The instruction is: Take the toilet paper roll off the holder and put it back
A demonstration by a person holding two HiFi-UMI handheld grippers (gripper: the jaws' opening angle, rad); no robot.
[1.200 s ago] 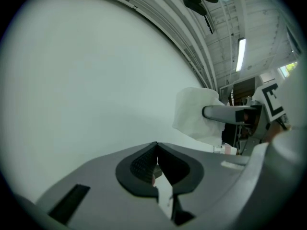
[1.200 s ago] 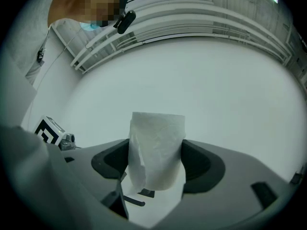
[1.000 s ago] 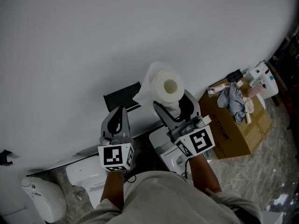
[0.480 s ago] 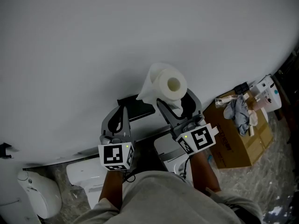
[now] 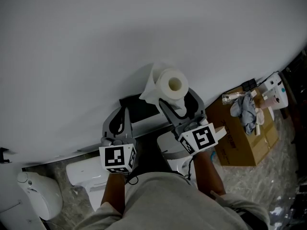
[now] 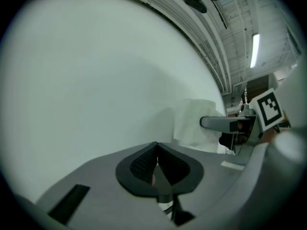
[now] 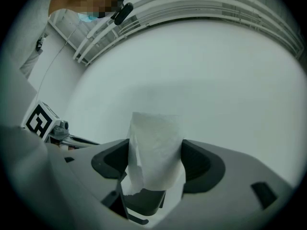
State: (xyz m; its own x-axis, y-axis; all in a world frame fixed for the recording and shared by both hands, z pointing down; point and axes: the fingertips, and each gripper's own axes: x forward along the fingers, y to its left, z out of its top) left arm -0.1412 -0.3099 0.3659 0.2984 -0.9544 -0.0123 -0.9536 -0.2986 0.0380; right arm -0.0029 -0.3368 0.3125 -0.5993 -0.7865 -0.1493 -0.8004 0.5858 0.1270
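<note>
My right gripper (image 5: 178, 103) is shut on a white toilet paper roll (image 5: 171, 84), held up in front of the white wall with its cardboard core facing the head camera. A loose sheet hangs off its left side. In the right gripper view the roll (image 7: 154, 145) fills the gap between the dark pads of my right gripper (image 7: 156, 162). A black holder (image 5: 140, 107) sits on the wall just left of the roll. My left gripper (image 5: 124, 113) is raised in front of it, shut and empty, its jaws meeting in its own view (image 6: 156, 150). The roll (image 6: 194, 126) shows at that view's right.
An open cardboard box (image 5: 242, 133) with a grey cloth (image 5: 242, 110) and small items stands on the floor at the right. Below the grippers are a white toilet (image 5: 88, 176) and a white fixture (image 5: 169, 151). Another white unit (image 5: 41, 200) is at lower left.
The view has shifted, and the black holder now lies closer behind the left gripper and the roll. The right gripper still holds the roll, and the left gripper stays shut.
</note>
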